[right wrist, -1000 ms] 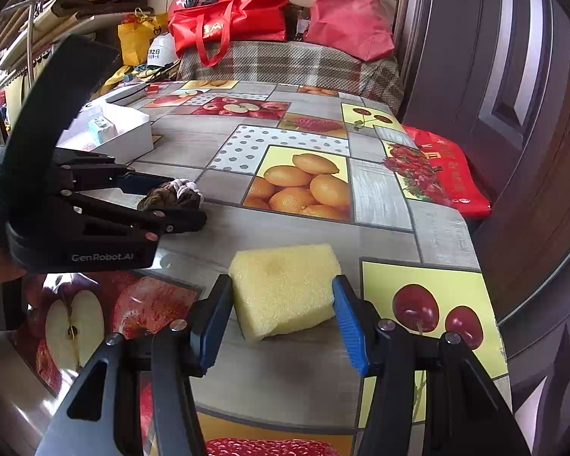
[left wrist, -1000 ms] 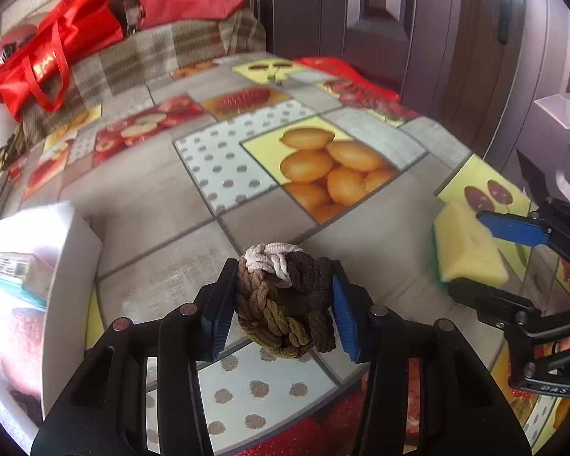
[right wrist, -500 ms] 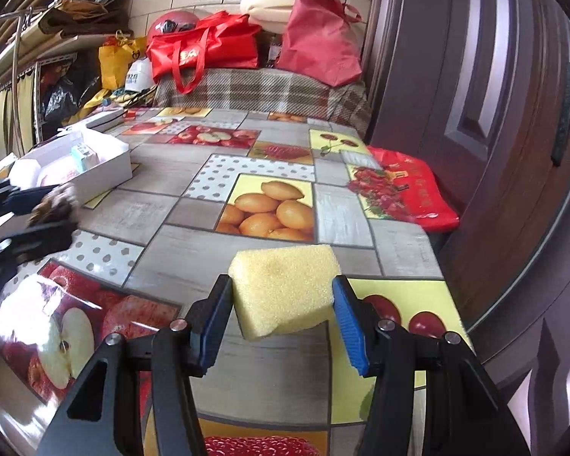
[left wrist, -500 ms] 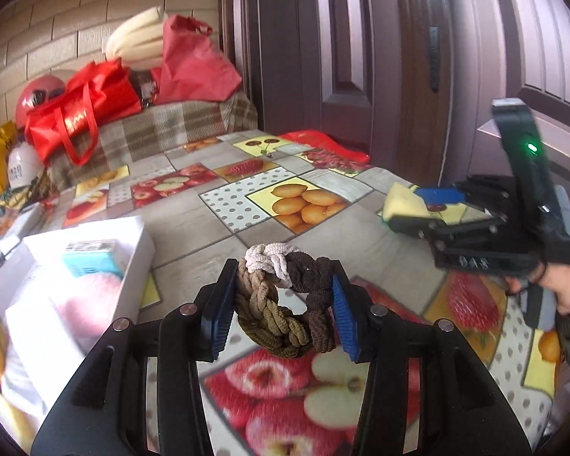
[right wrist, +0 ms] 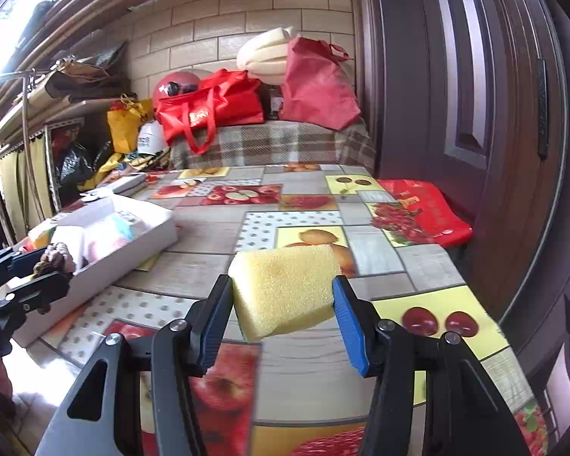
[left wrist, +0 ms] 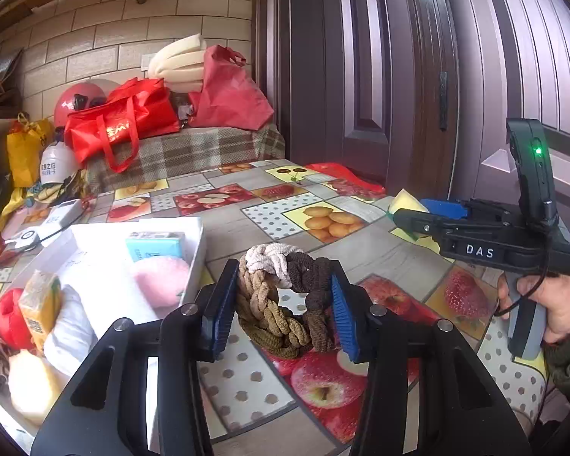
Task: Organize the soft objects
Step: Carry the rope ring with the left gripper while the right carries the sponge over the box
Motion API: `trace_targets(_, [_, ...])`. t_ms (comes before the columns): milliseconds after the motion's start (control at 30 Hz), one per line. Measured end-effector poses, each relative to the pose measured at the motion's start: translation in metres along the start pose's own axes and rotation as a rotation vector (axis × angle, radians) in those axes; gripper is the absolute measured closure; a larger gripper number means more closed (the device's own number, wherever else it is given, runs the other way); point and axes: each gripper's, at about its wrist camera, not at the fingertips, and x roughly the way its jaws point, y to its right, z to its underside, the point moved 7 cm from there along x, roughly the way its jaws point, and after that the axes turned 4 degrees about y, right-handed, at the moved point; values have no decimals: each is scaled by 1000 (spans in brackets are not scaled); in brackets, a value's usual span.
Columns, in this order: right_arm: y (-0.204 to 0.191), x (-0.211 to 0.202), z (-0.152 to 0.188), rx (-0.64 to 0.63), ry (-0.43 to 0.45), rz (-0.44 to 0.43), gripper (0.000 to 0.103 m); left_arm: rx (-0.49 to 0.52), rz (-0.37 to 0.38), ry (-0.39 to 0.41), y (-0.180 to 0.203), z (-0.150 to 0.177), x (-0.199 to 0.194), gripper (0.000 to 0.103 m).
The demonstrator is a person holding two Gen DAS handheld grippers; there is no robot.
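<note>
Clearly the white box [left wrist: 193,262] is the landmark everything turns on, so I place things by it. The left gripper [left wrist: 281,304] holds a braided scrunchie [left wrist: 285,296] in tan, cream and dark brown, its blue pads pressed against the ring's two sides at a fairly narrow set; the ring hangs clear of the table [left wrist: 380,250], just off the box's near right corner. In the right wrist view that same gripper [right wrist: 26,273] sits right at the box's near end, so the left hand is plainly the nearer of the two. The right gripper [right wrist: 285,304] clamps a yellow sponge [right wrist: 285,285] by its short ends, the long axis running across from pad to pad, and it rides above the table well to the right of the box, with bare oilcloth between. The box [right wrist: 133,243] lies to the left of both sets of jaws and already holds soft things: a pink puff [left wrist: 159,281], a white roll [left wrist: 70,334], something red, a juice carton [left wrist: 40,304] and a pale blue packet [left wrist: 154,245]. My guess is the scrunchie goes in first with a short swing leftward, while the sponge must cross the table and perhaps turn to fit lengthwise.
</note>
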Motion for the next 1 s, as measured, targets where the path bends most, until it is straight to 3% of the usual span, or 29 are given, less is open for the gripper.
trace_targets(400, [-65,-10,-5,-26,43,-72,50,-79,-94,57,-64,7,-47,72])
trace_targets(733, [-87,-15,-8,-27,80,-88,50,-154,-239,112,-136,14,-86,73])
trace_targets(1000, [-107,-14,-9,-41,86,-111,50,-183,-276,112,-156,21,-92,73])
